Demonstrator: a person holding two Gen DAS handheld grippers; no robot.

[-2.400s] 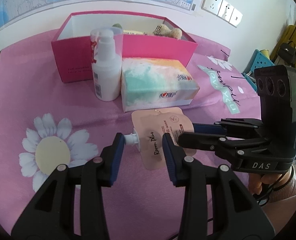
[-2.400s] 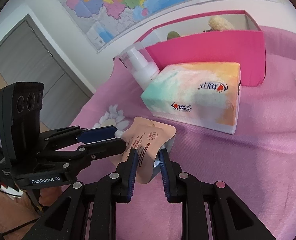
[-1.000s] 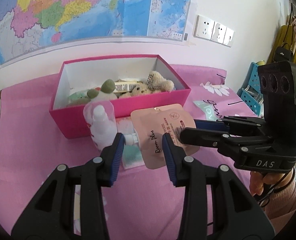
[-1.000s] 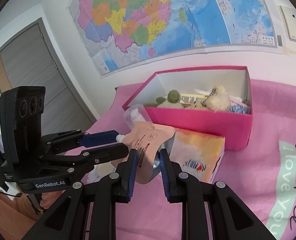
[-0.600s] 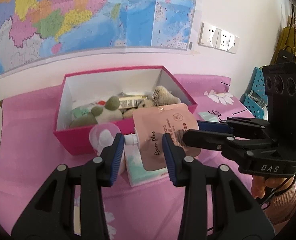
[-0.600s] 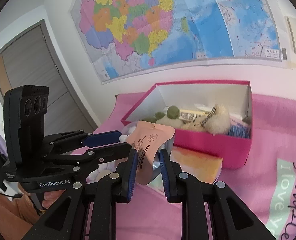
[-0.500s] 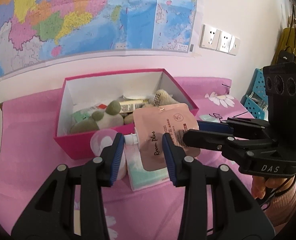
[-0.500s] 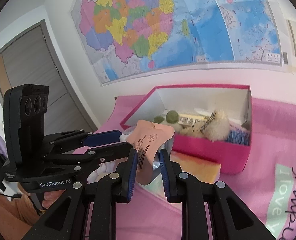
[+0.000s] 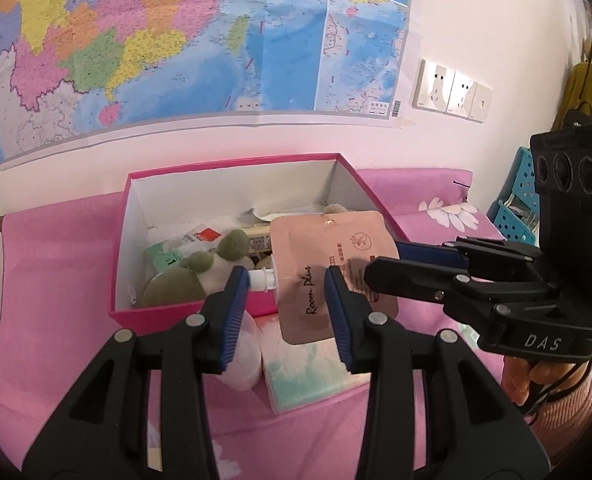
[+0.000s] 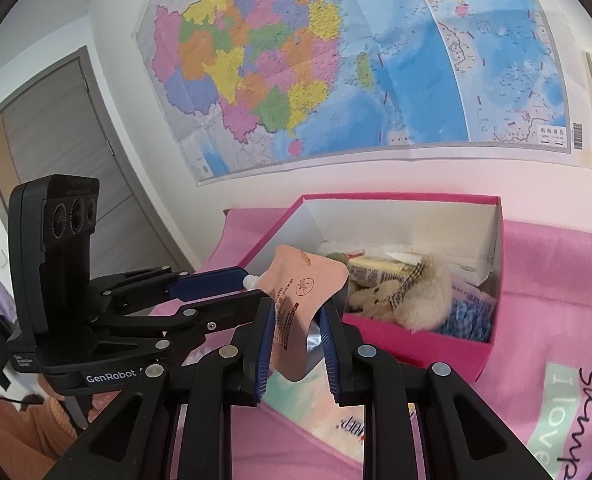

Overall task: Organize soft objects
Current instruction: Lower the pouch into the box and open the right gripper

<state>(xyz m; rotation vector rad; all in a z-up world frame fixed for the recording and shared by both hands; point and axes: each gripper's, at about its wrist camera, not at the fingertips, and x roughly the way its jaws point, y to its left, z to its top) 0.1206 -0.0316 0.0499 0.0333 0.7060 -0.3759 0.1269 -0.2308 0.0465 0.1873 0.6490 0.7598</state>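
Above pink box (image 9: 184, 312): both grippers angled down, pinching pouch (image 9: 328, 264).

left gripper (image 9: 287, 285) angled downward, jaws partly closed, right gripper (image 10: 297, 310) beside it (jaws narrower), fingertips converging

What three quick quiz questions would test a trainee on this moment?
1. True or false: both tongs grip the peach pouch.
2. Which lies inside the pink box: A) green plush toy B) tissue pack C) white bottle?
3. Fill in: the pouch's white ___ touches the left tongs' pad, while the right tongs pinch its edge.

Key: 1 true; 2 A; 3 spout.
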